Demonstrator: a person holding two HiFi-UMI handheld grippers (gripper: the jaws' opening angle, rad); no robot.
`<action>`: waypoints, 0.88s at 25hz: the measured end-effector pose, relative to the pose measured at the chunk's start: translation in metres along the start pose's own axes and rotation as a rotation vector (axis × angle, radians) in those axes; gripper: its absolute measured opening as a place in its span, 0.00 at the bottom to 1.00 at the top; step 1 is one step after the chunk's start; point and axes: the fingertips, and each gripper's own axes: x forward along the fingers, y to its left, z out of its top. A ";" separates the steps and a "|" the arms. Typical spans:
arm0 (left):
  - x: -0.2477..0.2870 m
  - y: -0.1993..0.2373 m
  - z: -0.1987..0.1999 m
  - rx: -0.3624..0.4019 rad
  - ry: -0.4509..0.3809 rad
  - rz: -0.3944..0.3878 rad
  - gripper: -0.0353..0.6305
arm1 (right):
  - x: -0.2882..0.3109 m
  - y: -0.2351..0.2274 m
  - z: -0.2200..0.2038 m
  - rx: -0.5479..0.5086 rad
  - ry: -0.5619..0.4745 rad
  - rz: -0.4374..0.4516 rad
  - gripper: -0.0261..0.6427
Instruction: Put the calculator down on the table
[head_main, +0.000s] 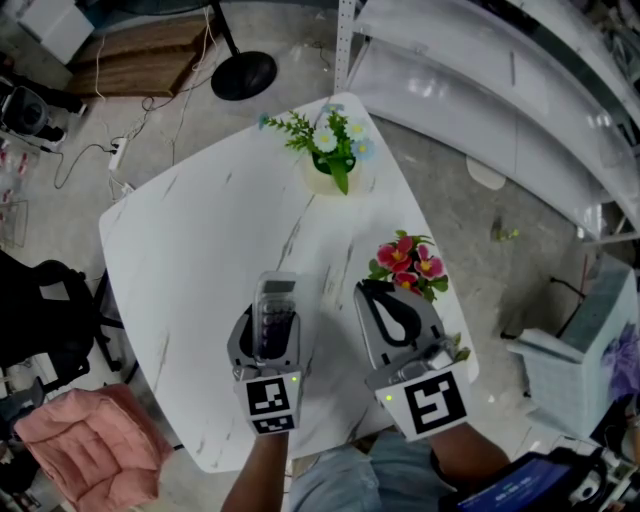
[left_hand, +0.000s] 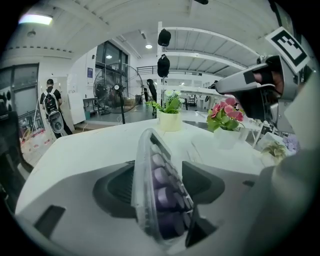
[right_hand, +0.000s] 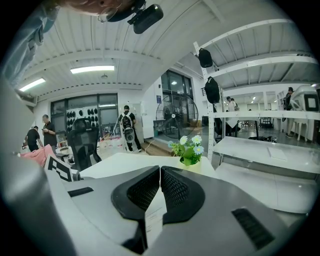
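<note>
A white table (head_main: 190, 240) fills the middle. The left gripper (head_main: 274, 320) is over it, with its jaws spread wide. The calculator (head_main: 276, 296) stands on its edge between them. It leans, and the pads do not squeeze it. The right gripper (head_main: 372, 292) has its jaws pressed together. 2 pots stand behind: pink flowers (head_main: 408, 262) and white flowers (head_main: 335, 150).

The white, grey-veined table (head_main: 190, 250) has rounded corners. A pot of white daisies (head_main: 333, 150) stands near its far edge. A pot of pink flowers (head_main: 408, 262) stands by its right edge.
</note>
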 end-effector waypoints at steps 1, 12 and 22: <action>0.000 0.001 -0.001 -0.003 0.003 0.000 0.48 | 0.001 0.001 0.000 0.001 0.000 0.000 0.08; -0.002 0.021 -0.003 -0.017 -0.012 0.021 0.52 | 0.007 0.010 -0.001 -0.006 0.011 0.007 0.08; -0.065 0.033 0.069 -0.061 -0.219 0.042 0.48 | 0.002 0.035 0.023 -0.025 -0.034 0.030 0.08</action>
